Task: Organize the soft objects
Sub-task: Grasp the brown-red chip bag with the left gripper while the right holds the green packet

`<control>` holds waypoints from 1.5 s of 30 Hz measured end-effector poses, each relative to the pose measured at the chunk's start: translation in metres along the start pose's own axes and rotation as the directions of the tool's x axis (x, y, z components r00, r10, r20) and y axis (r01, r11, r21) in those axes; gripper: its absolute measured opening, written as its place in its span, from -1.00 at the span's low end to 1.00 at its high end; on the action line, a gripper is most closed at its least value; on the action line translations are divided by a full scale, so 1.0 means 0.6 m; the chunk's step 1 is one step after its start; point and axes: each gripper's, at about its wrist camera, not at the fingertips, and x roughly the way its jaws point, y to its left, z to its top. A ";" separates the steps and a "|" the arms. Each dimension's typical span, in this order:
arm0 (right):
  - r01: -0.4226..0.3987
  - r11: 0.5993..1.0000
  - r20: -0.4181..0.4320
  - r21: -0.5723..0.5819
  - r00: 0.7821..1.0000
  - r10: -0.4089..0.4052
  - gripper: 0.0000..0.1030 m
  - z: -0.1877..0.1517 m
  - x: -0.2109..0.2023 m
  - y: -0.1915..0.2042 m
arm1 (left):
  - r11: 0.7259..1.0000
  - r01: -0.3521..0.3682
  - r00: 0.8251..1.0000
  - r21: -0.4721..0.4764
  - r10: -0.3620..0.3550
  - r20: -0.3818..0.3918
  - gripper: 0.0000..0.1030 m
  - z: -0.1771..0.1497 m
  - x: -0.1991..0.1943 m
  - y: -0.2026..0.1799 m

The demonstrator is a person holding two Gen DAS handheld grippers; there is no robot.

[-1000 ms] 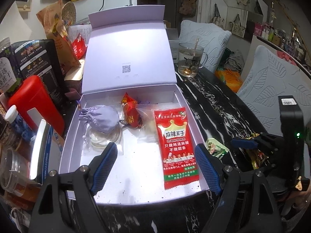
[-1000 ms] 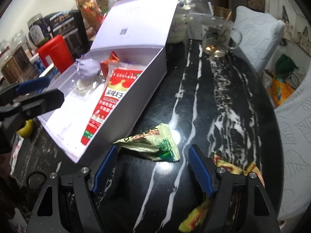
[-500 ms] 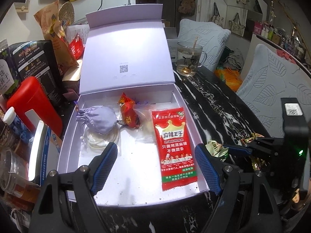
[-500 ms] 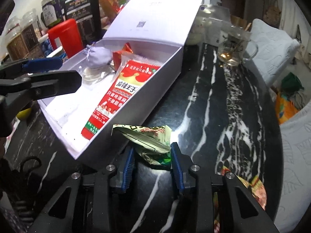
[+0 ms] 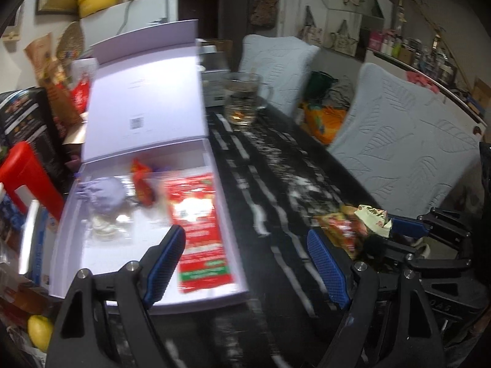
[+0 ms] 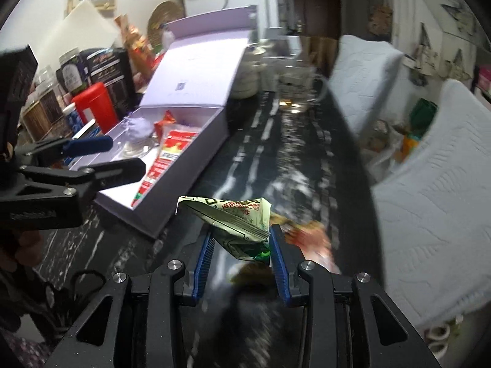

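Note:
My right gripper (image 6: 241, 262) is shut on a crumpled green and white snack packet (image 6: 233, 222) and holds it above the black marble table; the packet also shows in the left wrist view (image 5: 373, 216). My left gripper (image 5: 245, 266) is open and empty, hovering over the front right corner of the open lilac box (image 5: 70, 233). In the box lie a long red snack packet (image 5: 196, 224), a lilac drawstring pouch (image 5: 106, 197) and a small red wrapped sweet (image 5: 142, 181). A red and yellow packet (image 5: 339, 230) lies on the table under the right gripper.
A glass mug (image 5: 242, 98) stands at the table's far end. Jars, a red canister (image 5: 21, 178) and snack bags crowd the left of the box. Two grey padded chairs (image 5: 408, 144) stand along the table's right side. A lemon (image 5: 40, 331) lies at the lower left.
My right gripper has lifted the green packet off the table and risen. My left gripper has swung to the right, away from the box's middle.

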 end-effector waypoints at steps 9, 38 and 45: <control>0.104 0.989 0.008 0.108 0.994 -0.106 -0.31 -0.051 -0.075 -0.075 | 0.987 0.157 0.987 0.043 -0.155 -0.036 0.59 0.006 0.043 -0.091; 0.189 0.935 -0.039 0.300 0.982 -0.186 -0.31 -0.110 -0.081 -0.180 | 0.968 0.232 0.956 0.100 -0.208 -0.208 0.15 -0.017 0.193 -0.195; 0.195 0.930 -0.038 0.311 0.980 -0.193 -0.31 -0.110 -0.081 -0.181 | 0.957 0.264 0.950 0.119 -0.237 -0.201 -0.11 -0.016 0.170 -0.202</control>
